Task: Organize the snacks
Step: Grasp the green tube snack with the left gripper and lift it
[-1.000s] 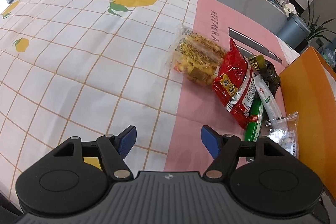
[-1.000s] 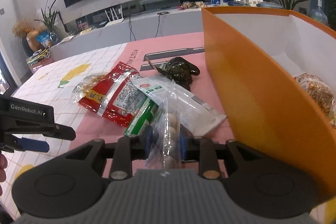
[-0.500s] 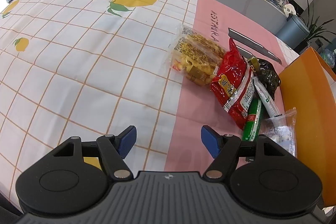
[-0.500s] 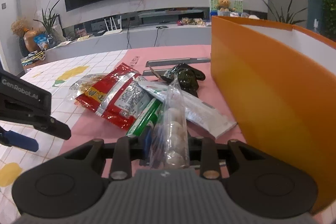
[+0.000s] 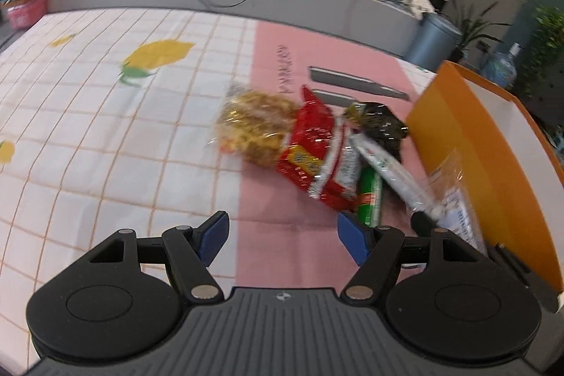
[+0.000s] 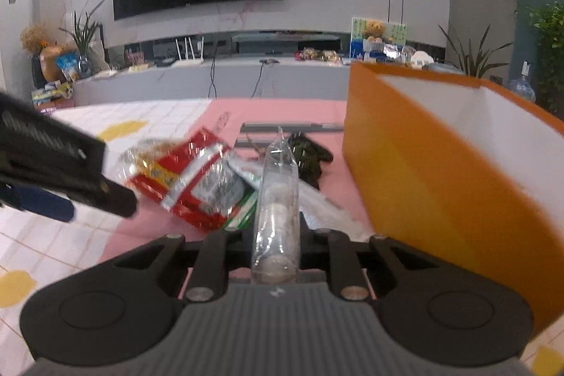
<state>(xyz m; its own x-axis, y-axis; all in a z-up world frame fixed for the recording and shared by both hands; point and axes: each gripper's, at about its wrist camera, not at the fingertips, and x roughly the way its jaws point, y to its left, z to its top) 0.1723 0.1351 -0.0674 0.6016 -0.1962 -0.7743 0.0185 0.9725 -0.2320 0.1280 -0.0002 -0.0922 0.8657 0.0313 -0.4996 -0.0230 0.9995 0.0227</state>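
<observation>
- The right gripper (image 6: 276,228) is pinching a clear plastic packet (image 6: 276,199) between its jaws; the figure has dropped to its low end, so the jaws are clamped on it.
- The clear plastic packet is standing upright in the grip, its crimped top edge pointing up, and pale round pieces are showing through the film, stacked one above another.
- In the left wrist view the same packet (image 5: 454,196) is appearing as a glinting, blurred sheet just beside the outer wall of the orange box (image 5: 469,164).
- The orange box is standing open at the right of the table, white inside, its near wall close to the held packet.
- The left gripper (image 5: 282,238) is hanging over the pink strip of the tablecloth (image 5: 105,129) with its blue pads (image 5: 211,238) spread wide and nothing between them.
- The remaining snacks are lying in a loose pile on the pink strip: a transparent bag of yellow-brown pieces (image 5: 253,129), a red foil packet (image 5: 317,157) overlapping it, a green stick pack (image 5: 370,196), a long white pack (image 5: 387,164) and a dark crinkled packet (image 5: 380,122), the last nearest the box.
- Two grey flat bars (image 5: 356,83) are lying on the cloth beyond the pile.
</observation>
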